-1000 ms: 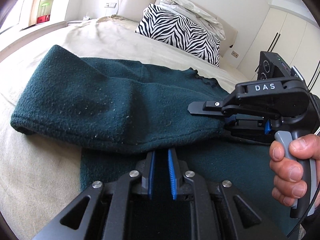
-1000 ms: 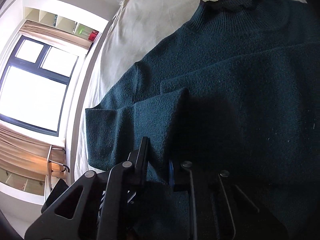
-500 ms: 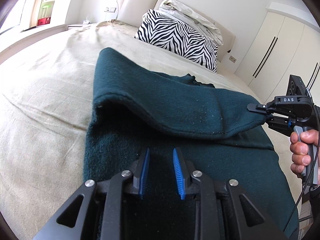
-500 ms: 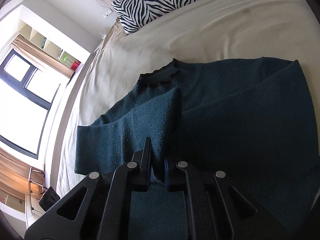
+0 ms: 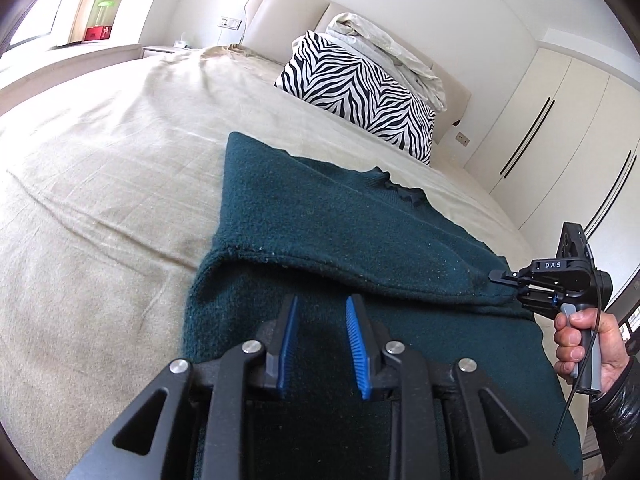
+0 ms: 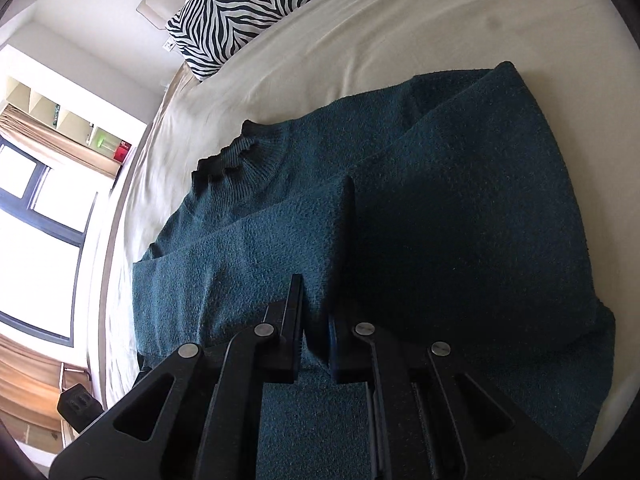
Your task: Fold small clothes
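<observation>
Pinching the dark green knitted sweater's (image 5: 360, 240) sleeve (image 6: 280, 248) in our right gripper (image 6: 314, 320), we fold it across; our left gripper (image 5: 320, 344) hovers slightly parted, empty.

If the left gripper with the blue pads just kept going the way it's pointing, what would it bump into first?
Most likely the dark green sweater. The left gripper is open and angled down over it, with nothing between the pads; straight ahead lies the sleeve folded across it. Depth is hard to judge here.

left wrist: close, angled down toward headboard | right wrist: close, tilted | shared: sweater (image 5: 340, 232), bed (image 5: 100, 184)
</observation>
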`<action>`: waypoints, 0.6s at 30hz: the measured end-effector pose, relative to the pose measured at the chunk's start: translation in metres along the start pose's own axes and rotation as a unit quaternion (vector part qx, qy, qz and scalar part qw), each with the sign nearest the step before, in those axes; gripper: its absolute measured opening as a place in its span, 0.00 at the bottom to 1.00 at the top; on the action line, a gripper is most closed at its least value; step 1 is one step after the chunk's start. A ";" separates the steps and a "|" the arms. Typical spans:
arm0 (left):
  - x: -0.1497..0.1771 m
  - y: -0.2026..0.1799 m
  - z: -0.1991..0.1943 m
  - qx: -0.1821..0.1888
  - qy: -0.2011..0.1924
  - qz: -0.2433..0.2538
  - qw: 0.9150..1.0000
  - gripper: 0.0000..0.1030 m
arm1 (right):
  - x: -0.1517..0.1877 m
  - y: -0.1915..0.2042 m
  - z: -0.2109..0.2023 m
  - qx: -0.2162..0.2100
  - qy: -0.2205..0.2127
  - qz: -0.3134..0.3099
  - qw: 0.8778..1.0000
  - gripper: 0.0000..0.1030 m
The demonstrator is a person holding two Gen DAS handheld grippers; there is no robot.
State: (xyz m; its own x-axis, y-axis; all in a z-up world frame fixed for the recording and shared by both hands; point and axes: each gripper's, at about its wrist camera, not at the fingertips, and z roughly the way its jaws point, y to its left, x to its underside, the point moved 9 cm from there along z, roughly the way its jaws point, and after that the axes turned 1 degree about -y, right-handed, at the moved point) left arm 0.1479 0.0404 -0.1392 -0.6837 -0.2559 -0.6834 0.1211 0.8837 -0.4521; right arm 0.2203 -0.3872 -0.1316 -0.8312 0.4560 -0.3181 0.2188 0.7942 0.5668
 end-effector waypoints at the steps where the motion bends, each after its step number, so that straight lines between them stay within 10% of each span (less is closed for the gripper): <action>1: -0.002 0.003 -0.005 0.006 -0.005 -0.013 1.000 0.27 | 0.000 -0.001 0.002 -0.004 0.001 0.003 1.000 0.08; 9: -0.060 0.018 -0.011 0.063 -0.005 -0.100 0.993 0.27 | 0.002 -0.005 0.008 -0.040 0.006 0.026 0.999 0.10; 18: -0.106 0.042 0.095 0.082 0.110 -0.134 0.982 0.33 | 0.004 -0.012 0.005 -0.077 0.006 0.046 0.996 0.12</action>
State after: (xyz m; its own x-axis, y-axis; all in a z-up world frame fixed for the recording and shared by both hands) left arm 0.2934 0.0671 -0.1402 -0.8435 -0.3631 -0.3957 0.0181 0.7171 -0.6967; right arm 0.2170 -0.3928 -0.1429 -0.8173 0.5183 -0.2516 0.2135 0.6781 0.7033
